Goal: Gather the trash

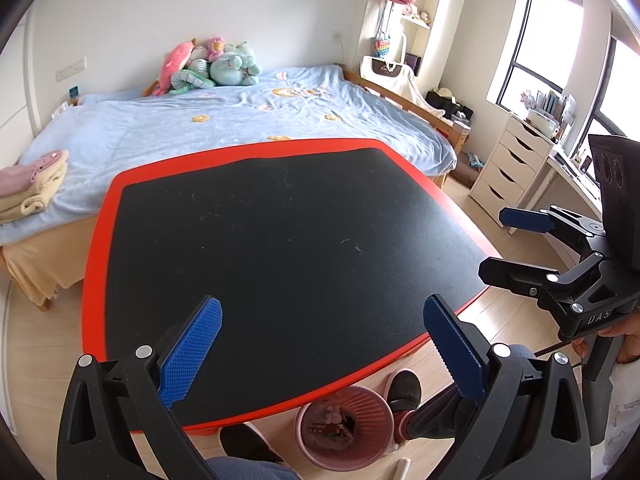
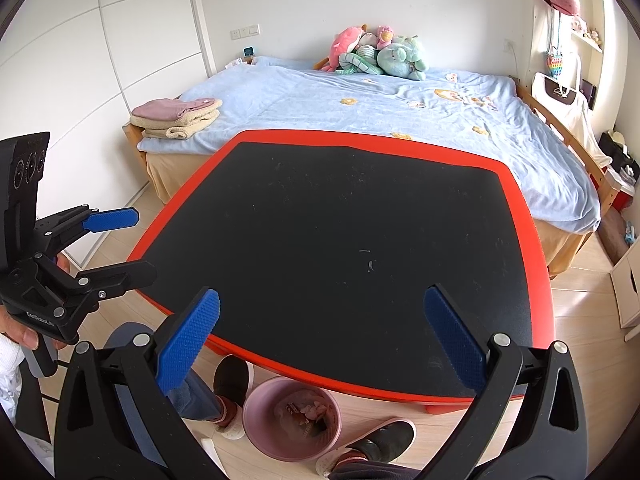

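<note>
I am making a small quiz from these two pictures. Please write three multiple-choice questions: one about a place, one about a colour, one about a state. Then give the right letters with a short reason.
1. Where is the pink bin?
A. On the bed
B. On the floor at the near edge of the table, between the person's feet
C. On top of the table

2. What colour is the table's border?
A. Red
B. Green
C. White

3. How are the two grippers?
A. Both shut on trash
B. Left open, right shut
C. Both open and holding nothing

Answers:
1 B: the pink bin stands on the wooden floor, half under the table edge, a slipper on each side.
2 A: a red band runs round the black top.
3 C: the left gripper and the right gripper both show fingers wide apart with nothing between.
</note>
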A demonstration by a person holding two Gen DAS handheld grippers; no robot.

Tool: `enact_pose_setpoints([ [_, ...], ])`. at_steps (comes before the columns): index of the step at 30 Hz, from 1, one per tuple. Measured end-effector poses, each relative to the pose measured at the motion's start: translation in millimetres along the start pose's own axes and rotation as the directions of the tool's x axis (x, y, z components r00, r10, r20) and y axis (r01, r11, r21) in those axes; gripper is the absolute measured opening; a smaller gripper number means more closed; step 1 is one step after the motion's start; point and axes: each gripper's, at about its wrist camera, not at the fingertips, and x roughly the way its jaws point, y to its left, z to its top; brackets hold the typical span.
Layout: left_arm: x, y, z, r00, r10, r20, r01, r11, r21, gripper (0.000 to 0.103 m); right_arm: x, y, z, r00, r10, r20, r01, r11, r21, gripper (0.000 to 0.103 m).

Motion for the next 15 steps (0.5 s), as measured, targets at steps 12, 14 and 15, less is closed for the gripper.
enact_pose_setpoints([
  [12, 4.4, -0.5, -3.8, 1.000, -0.004, -0.007, 0.004, 1.000, 0.001, 0.097, 1.3, -1.5, -5.3, 1.000, 0.001, -0.005, -0.001, 1.000, 0.002, 0.100],
  [14, 5.3, 0.9, -3.7, 1.000, -0.007, -0.008, 0.007, 1.000, -0.002, 0.097, 1.4, -2.2, -6.3, 1.000, 0.001, -0.005, -0.001, 1.000, 0.002, 0.100],
  [15, 6.1, 1.0, -3.7, 1.000, -0.007, -0.008, 0.007, 1.000, -0.002, 0.097, 1.5, -2.4, -7.7, 1.000, 0.001, -0.006, -0.001, 1.000, 0.003, 0.100],
])
